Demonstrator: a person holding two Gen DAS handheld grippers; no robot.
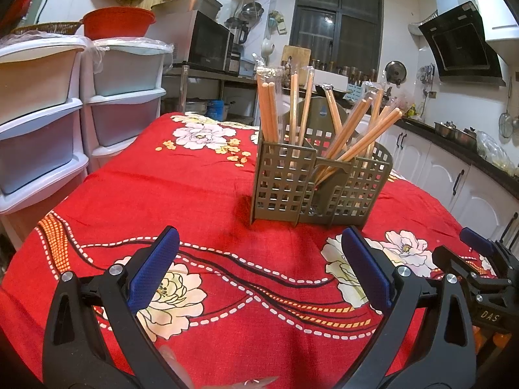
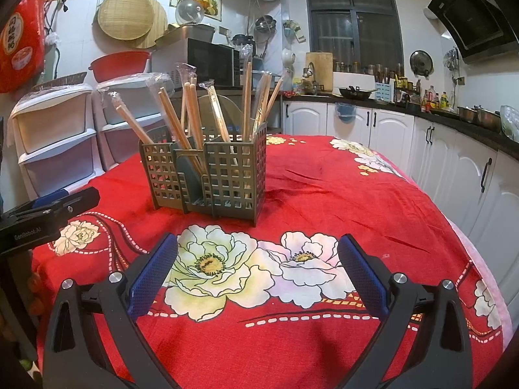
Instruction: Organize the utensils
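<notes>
A grey-green slotted utensil holder (image 1: pixel 311 181) (image 2: pixel 214 175) stands upright on the red flowered tablecloth (image 1: pixel 181 194) (image 2: pixel 356 201). Several pairs of wooden chopsticks (image 1: pixel 353 136) (image 2: pixel 191 113) in clear plastic sleeves lean in its compartments. My left gripper (image 1: pixel 259 243) hovers open over the cloth, short of the holder, with nothing between its blue pads. My right gripper (image 2: pixel 258 249) is open too, over the white flowers, nearer than the holder and to its right. Each gripper shows at the edge of the other's view: the right one (image 1: pixel 480 249) and the left one (image 2: pixel 58 204).
White plastic drawer units (image 1: pixel 65 123) (image 2: pixel 65 136) stand along the table's left side. A counter with white cabinets (image 2: pixel 454 162) runs behind and to the right. A microwave (image 2: pixel 211 61) and a red basin (image 1: pixel 118 22) sit at the back.
</notes>
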